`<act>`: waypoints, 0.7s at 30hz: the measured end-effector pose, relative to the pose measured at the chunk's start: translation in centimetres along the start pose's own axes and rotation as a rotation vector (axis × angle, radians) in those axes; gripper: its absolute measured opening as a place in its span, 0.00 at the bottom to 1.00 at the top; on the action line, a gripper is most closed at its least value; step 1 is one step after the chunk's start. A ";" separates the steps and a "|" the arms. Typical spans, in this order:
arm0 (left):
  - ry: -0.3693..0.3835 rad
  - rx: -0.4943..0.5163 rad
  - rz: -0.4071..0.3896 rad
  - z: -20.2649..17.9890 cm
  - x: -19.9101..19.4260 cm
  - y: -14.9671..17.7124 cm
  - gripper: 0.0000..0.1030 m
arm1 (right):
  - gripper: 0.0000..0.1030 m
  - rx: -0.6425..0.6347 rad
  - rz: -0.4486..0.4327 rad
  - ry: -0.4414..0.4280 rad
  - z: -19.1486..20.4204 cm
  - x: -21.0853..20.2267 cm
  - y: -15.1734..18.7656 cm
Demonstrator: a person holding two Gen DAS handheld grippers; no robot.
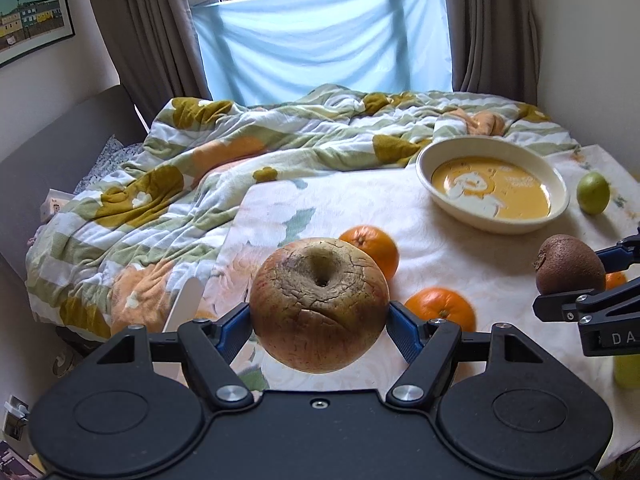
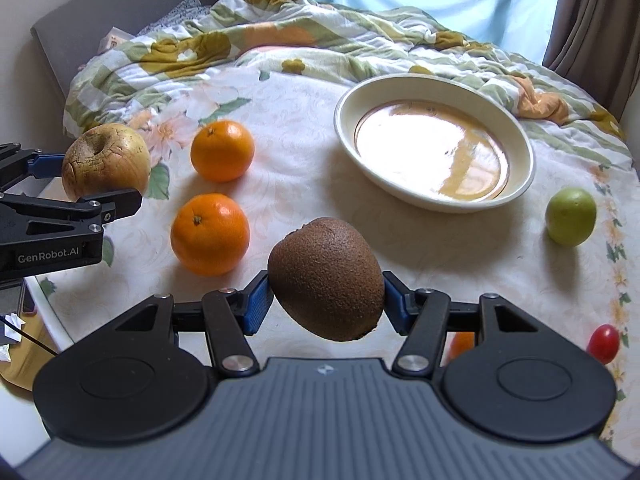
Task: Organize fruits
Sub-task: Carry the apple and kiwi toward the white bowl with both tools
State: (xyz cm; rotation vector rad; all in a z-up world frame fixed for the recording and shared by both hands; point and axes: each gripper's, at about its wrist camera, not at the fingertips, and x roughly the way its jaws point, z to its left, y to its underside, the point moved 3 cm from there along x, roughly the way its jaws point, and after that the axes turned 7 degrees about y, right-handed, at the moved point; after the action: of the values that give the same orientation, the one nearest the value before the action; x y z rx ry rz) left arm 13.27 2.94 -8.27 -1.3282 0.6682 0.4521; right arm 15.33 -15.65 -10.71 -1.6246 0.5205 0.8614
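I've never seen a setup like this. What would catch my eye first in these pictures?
Probably the two fruits held off the table: a wrinkled, cracked apple clamped in the left gripper, and a brown kiwi in the right gripper. Beyond them, a cream bowl sits empty on the flowered cloth, with two oranges left of it and a green fruit to its right.

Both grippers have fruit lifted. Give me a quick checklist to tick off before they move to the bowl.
1. Apple held between the left gripper fingers: ok.
2. Kiwi held in the right gripper: ok.
3. Both fruits clear of the cloth: ok.
4. Bowl empty, room for fruit: ok.
5. Way to the bowl free of the oranges and lime: ok.
6. Grip firmness: cannot tell.
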 end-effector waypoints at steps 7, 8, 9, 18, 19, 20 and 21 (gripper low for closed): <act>0.026 -0.029 -0.060 -1.8 -2.8 -4.2 0.74 | 0.71 0.012 -0.039 -0.015 -2.2 -3.2 -2.0; 0.032 -0.032 -0.070 -2.1 -3.0 -4.9 0.74 | 0.71 0.011 -0.043 -0.019 -2.5 -3.6 -2.4; 0.040 -0.035 -0.081 -2.2 -3.2 -5.6 0.74 | 0.71 0.011 -0.047 -0.022 -3.0 -4.2 -2.9; 0.140 -0.011 -0.134 -4.5 -1.7 -12.0 0.74 | 0.71 0.043 -0.078 -0.008 -7.9 -6.5 -8.0; 0.152 -0.005 -0.135 -4.8 -1.2 -12.6 0.74 | 0.71 0.052 -0.080 -0.003 -8.5 -6.5 -8.6; 0.166 0.002 -0.134 -5.1 -0.6 -13.2 0.74 | 0.71 0.060 -0.083 0.004 -9.1 -6.4 -9.2; 0.180 0.010 -0.134 -5.2 0.0 -13.8 0.74 | 0.71 0.065 -0.085 0.011 -9.6 -6.3 -9.7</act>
State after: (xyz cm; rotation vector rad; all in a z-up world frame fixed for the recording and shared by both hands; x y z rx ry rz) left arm 21.26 -4.90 1.28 -1.4056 0.7240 0.2226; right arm 20.91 -23.34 0.87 -1.5821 0.4791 0.7654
